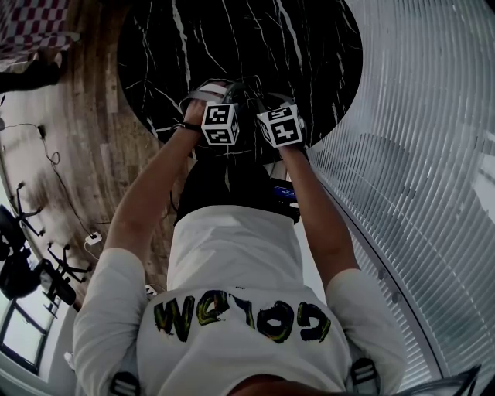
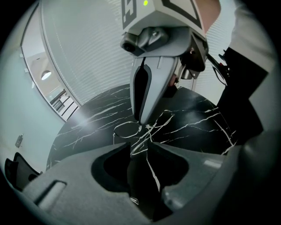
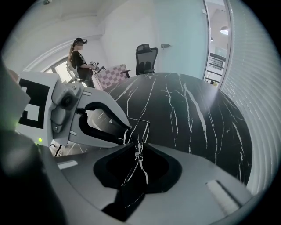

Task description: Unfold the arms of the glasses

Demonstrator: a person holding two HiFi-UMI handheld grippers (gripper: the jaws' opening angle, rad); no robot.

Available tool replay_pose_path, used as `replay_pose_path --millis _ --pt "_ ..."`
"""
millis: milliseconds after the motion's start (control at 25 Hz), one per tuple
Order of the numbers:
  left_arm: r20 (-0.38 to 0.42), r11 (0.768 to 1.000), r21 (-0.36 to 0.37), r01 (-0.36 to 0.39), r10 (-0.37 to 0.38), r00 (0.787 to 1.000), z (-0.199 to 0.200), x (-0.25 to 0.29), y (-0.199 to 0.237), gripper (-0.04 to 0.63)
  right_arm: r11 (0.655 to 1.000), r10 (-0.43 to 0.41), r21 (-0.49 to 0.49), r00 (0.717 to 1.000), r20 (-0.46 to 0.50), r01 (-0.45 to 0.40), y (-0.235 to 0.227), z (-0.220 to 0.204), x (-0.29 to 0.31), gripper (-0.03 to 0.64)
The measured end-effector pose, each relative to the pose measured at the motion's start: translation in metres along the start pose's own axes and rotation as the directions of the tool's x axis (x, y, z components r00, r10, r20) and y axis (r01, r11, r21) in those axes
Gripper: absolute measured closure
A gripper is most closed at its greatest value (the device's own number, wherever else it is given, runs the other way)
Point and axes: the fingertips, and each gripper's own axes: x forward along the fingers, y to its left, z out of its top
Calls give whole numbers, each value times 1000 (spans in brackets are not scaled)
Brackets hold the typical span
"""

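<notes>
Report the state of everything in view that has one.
Glasses: gripped at both ends; the frame is too thin to tell whether the arms are folded.
Left gripper: jaws shut on the glasses.
Right gripper: jaws shut on the glasses.
Chair: unoccupied.
Person: standing in the background.

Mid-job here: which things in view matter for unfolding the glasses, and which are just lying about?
Job: glasses, left tongs, right tongs.
Lying about: office chair, checked fabric, black gear on stands.
</notes>
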Motion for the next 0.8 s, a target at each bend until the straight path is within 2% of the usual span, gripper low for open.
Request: replay_pose_path --millis 200,360,800 --pt "-21 1000 19 7 -6 1000 0 3 -1 477 1000 9 7 1000 -2 -9 -1 1 1 566" --pt "-25 999 14 50 -50 998 0 5 -13 477 1000 4 16 1000 -1 -4 -3 0 3 597" --pt "-41 999 4 49 -49 998 -2 0 -31 479 999 -7 49 1000 11 7 -5 2 3 604"
